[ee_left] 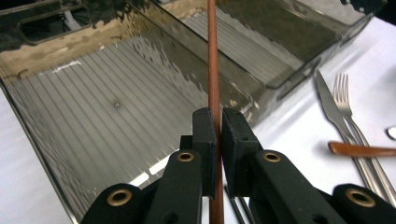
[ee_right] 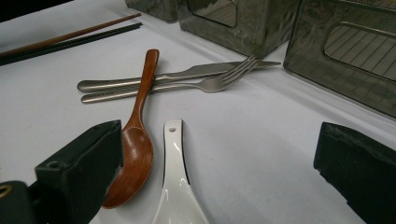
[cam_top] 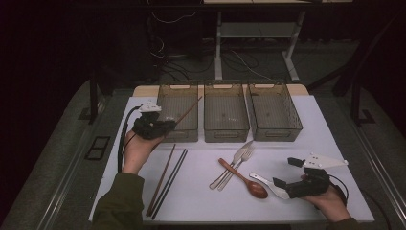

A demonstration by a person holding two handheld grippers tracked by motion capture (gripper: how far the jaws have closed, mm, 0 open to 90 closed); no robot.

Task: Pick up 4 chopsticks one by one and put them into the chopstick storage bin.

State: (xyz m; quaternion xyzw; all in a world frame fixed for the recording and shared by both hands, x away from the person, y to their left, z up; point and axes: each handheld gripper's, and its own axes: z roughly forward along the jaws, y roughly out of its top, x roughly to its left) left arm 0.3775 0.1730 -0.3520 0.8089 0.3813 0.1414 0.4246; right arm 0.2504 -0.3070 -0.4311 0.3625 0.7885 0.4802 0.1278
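Note:
My left gripper (cam_top: 171,125) is shut on a brown chopstick (cam_top: 189,109), which slants up and to the right over the left clear bin (cam_top: 184,135). In the left gripper view the chopstick (ee_left: 213,56) runs straight up between the closed jaws of that gripper (ee_left: 218,128), above the ribbed floor of the bin (ee_left: 93,116). My right gripper (cam_top: 287,172) rests open near the table's front right, its jaws either side of the white ceramic spoon's (cam_top: 269,184) bowl end. The right gripper view shows this gripper (ee_right: 219,175) spread wide, with the white spoon (ee_right: 175,182) and a wooden spoon (ee_right: 135,140) just ahead.
Three clear bins stand in a row at the back: left, middle (cam_top: 226,134) and right (cam_top: 277,134). A brown chopstick (cam_top: 162,178) and black chopsticks (cam_top: 172,173) lie at the front left. A knife and fork (cam_top: 235,164) lie mid-table beside the wooden spoon (cam_top: 244,178).

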